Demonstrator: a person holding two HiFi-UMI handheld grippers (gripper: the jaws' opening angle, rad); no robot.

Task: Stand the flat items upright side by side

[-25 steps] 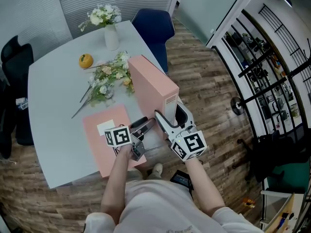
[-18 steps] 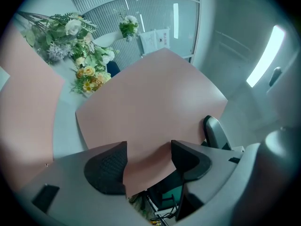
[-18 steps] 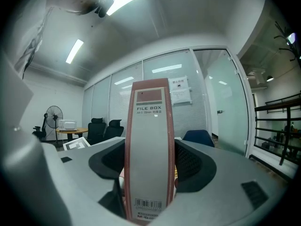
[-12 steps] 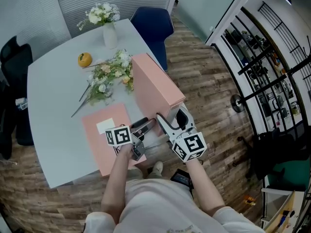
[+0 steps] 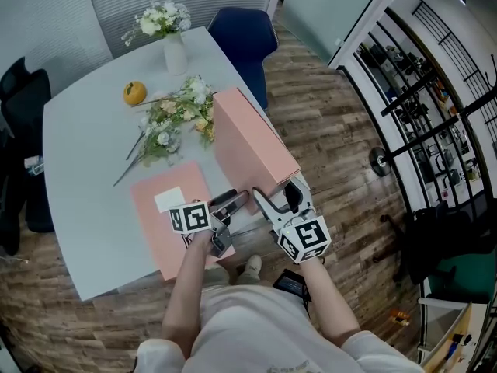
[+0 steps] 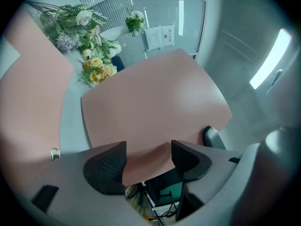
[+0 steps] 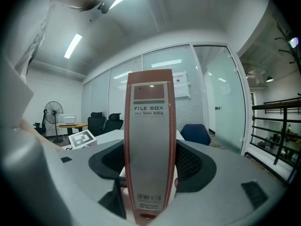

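keeping the upright pink file box (image 5: 248,134) square on its long bottom edge is the job now: the right gripper (image 5: 281,196) is clamped across its labelled spine (image 7: 149,140), so it should steady the box without twisting and let go only once it stands alone on the table (image 5: 85,154). the left gripper (image 5: 231,202) has its jaws apart with that box's near corner in the gap, unpinched as far as i can judge; it hovers over the flat pink file box (image 5: 159,239), which probably goes up beside it. against a second ago, the upright box's near end and the right gripper have swung slightly rightward.
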